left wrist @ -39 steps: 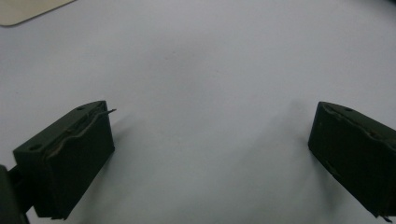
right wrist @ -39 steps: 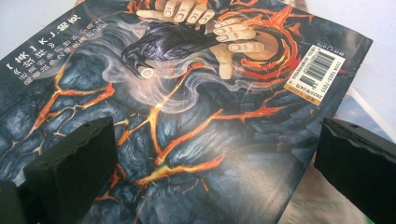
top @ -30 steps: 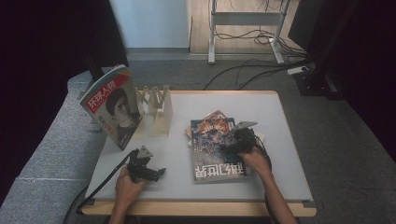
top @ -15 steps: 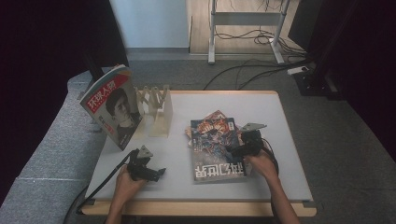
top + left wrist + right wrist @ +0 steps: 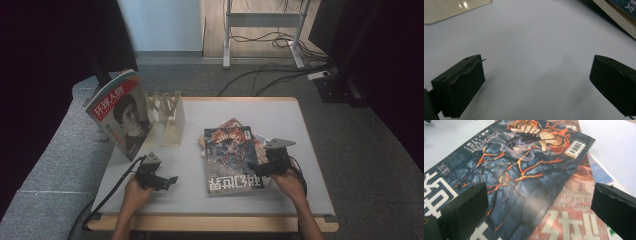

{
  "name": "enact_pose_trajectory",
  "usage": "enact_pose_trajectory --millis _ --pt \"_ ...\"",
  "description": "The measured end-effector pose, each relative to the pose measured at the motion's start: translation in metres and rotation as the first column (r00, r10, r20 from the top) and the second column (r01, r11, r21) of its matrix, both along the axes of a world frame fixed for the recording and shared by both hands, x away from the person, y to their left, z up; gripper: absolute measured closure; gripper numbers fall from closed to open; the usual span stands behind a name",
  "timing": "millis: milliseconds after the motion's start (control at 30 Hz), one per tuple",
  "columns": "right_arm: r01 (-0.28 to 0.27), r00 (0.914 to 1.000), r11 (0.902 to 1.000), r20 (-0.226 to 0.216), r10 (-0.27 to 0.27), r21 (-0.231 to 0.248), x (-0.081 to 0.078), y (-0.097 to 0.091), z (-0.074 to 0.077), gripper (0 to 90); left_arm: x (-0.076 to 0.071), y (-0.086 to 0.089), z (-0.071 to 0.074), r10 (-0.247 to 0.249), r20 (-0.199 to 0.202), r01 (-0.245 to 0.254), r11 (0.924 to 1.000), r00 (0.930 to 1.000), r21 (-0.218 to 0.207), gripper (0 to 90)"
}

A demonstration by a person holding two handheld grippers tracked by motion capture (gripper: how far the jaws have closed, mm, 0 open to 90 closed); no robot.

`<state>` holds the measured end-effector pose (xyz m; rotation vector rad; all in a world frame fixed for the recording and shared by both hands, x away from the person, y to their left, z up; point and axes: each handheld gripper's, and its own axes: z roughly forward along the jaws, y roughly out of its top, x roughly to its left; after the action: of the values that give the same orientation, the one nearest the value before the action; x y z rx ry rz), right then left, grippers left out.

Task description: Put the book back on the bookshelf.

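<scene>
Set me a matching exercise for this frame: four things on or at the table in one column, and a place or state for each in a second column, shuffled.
Things:
1. dark magazine
2. portrait magazine
3. left gripper
4. right gripper

Places or states:
A. open over bare white table
B. lies flat on top of the stack
C. stands upright at the wooden rack
D. open at the stack's right edge

Pairs: 1-B, 2-C, 3-A, 4-D
</scene>
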<state>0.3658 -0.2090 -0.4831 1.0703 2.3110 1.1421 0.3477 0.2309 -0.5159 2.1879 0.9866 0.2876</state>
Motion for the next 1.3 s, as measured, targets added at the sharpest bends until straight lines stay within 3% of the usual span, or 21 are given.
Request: enact_pose_trajectory --millis 67,367,1000,1300 --pt "0.006 1.0000 1.0000 0.002 -0.006 -0.003 -0.004 -0.004 -0.001 0.8 0.001 -0.005 0.006 -0.011 0.021 0.010 0.9993 0.9997 0.037 0.0" --pt "0.012 0.9999 0.9999 0.005 -0.012 0.004 -0.018 -0.014 -0.005 0.7 0.015 -0.027 0.030 -0.065 0.040 0.065 0.9979 0.9971 0.006 0.0" --pt "0.002 1.0000 0.9996 0.002 -0.002 0.027 -0.043 -0.018 -0.011 0.4 0.046 -0.070 0.064 -0.152 0.083 0.152 0.9884 0.9849 0.006 0.0" --pt "-0.001 1.0000 0.9998 -0.008 0.001 0.021 -0.051 -0.018 -0.015 0.4 0.065 -0.093 0.071 -0.198 0.068 0.196 0.9801 0.9779 0.031 1.1"
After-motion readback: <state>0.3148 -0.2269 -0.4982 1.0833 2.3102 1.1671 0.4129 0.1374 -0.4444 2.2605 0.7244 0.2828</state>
